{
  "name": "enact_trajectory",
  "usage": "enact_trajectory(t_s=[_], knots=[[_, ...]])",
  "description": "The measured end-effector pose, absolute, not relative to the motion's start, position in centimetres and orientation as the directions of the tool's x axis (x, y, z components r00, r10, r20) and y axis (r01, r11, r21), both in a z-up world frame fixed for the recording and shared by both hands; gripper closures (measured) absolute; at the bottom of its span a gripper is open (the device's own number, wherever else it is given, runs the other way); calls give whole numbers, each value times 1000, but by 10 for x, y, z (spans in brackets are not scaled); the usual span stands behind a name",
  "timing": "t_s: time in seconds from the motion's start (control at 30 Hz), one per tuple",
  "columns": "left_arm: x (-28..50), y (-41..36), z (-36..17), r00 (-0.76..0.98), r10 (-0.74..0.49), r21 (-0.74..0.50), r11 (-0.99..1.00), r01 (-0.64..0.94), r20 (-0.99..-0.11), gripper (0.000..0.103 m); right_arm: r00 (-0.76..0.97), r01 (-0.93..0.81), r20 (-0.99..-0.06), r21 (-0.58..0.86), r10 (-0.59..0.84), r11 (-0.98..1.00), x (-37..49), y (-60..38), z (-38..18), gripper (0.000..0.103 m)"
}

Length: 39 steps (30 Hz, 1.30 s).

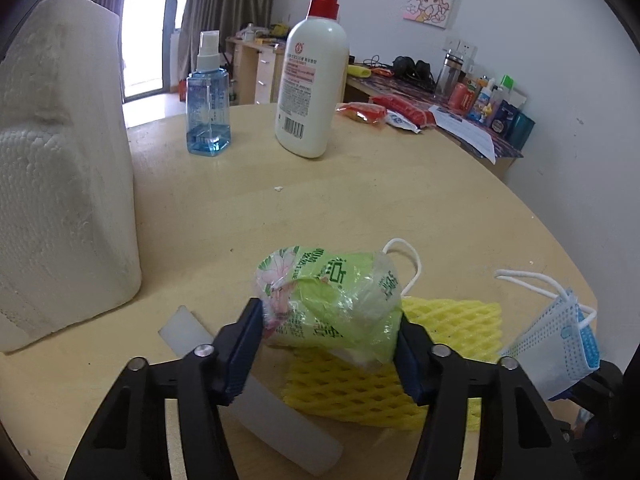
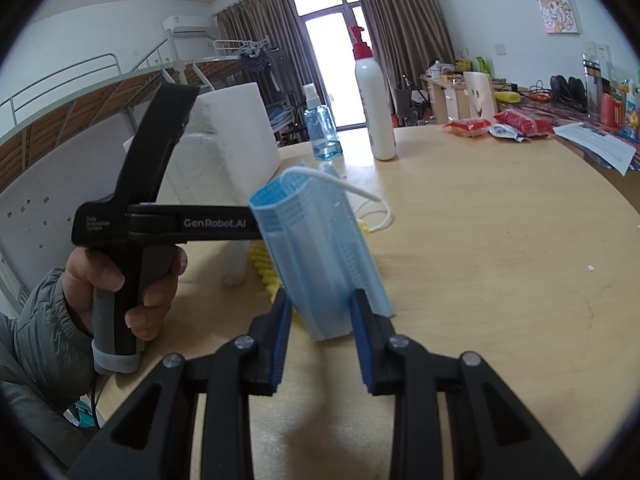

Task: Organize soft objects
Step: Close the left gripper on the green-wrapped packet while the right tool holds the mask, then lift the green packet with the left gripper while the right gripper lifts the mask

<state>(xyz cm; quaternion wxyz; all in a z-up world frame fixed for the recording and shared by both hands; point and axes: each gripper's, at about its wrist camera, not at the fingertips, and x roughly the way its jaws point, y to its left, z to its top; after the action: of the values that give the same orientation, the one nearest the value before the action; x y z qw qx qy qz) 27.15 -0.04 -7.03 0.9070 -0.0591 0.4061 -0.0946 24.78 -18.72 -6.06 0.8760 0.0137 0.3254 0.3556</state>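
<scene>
My left gripper (image 1: 330, 338) is shut on a green tissue pack (image 1: 332, 300), held just above a yellow foam net (image 1: 452, 320) lying on the round wooden table (image 1: 360, 200). A white mask's ear loop (image 1: 404, 264) shows behind the pack. My right gripper (image 2: 320, 332) is shut on a folded blue face mask (image 2: 320, 248), held upright above the table (image 2: 500, 260). The same mask shows at the right edge of the left wrist view (image 1: 560, 340). The left gripper's body (image 2: 168, 220) and the hand holding it show at the left of the right wrist view.
A large white foam block (image 1: 60, 180) stands at the left. A blue spray bottle (image 1: 208, 100) and a white pump bottle (image 1: 312, 80) stand at the back. A translucent white strip (image 1: 272, 408) lies under the left gripper. Red snack packets (image 1: 380, 112) lie at the far edge.
</scene>
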Motion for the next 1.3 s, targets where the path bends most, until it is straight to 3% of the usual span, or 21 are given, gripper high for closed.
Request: enact_trajectory(t_s=[0.13, 0.47, 0.67, 0.83, 0.87, 0.9, 0.97, 1.3], knots=[[270, 1, -69, 656, -224, -193, 974, 120, -720, 53, 524, -620, -565, 260, 637, 740, 249, -186, -61, 69], [258, 12, -60, 717, -196, -202, 976, 79, -668, 53, 551, -604, -561, 242, 617, 759, 246, -186, -60, 69], [253, 13, -54, 748, -181, -189, 979, 75, -639, 53, 571, -574, -572, 235, 589, 784, 246, -187, -58, 81], [250, 12, -51, 764, -165, -174, 982, 71, -623, 53, 609, -508, -581, 239, 541, 828, 249, -195, -53, 81], [250, 13, -51, 766, -165, -174, 982, 71, -621, 53, 629, -481, -585, 223, 511, 848, 249, -198, -50, 76], [250, 12, -51, 766, -162, -170, 983, 71, -622, 53, 642, -462, -591, 210, 488, 862, 250, -199, -49, 62], [249, 12, -50, 768, -160, -166, 984, 71, -620, 53, 657, -433, -596, 201, 460, 879, 251, -200, -47, 46], [245, 12, -48, 781, -156, -163, 984, 70, -605, 53, 665, -348, -648, 172, 372, 922, 263, -183, -48, 40]])
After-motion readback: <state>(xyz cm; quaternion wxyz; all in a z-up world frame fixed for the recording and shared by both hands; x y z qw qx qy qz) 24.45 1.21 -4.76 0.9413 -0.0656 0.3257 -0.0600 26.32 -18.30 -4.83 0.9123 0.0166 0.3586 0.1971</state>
